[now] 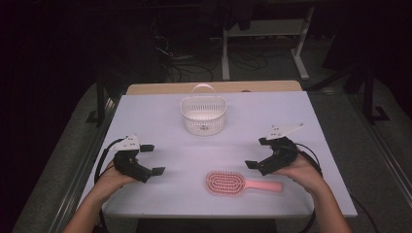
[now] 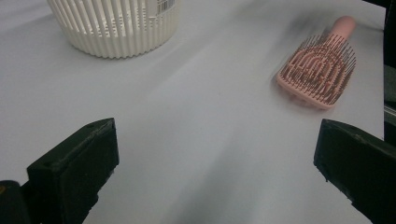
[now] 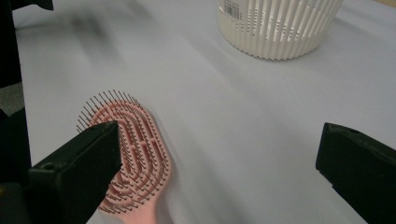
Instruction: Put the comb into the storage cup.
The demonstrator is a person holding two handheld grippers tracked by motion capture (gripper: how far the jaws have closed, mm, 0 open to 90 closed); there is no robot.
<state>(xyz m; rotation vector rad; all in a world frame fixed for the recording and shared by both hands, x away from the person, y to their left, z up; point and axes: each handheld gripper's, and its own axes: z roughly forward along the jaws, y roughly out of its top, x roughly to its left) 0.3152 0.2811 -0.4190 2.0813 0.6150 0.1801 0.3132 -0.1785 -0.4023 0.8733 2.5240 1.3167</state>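
A pink hairbrush (image 1: 233, 183) lies bristles-up near the table's front edge, handle pointing right; it also shows far right in the left gripper view (image 2: 320, 70) and under the left jaw in the right gripper view (image 3: 133, 154). A white slatted basket (image 1: 203, 114) with a handle stands at the back centre (image 2: 114, 25) (image 3: 278, 25). My left gripper (image 1: 151, 159) rests at the left, open and holding nothing (image 2: 215, 163). My right gripper (image 1: 257, 153) is open just above the brush's handle end, holding nothing (image 3: 219, 168).
The white table top (image 1: 160, 121) has free room between the grippers and the basket. A wooden strip (image 1: 145, 89) runs along the far edge. Beyond it are a dark floor, cables and white desk legs (image 1: 302, 46).
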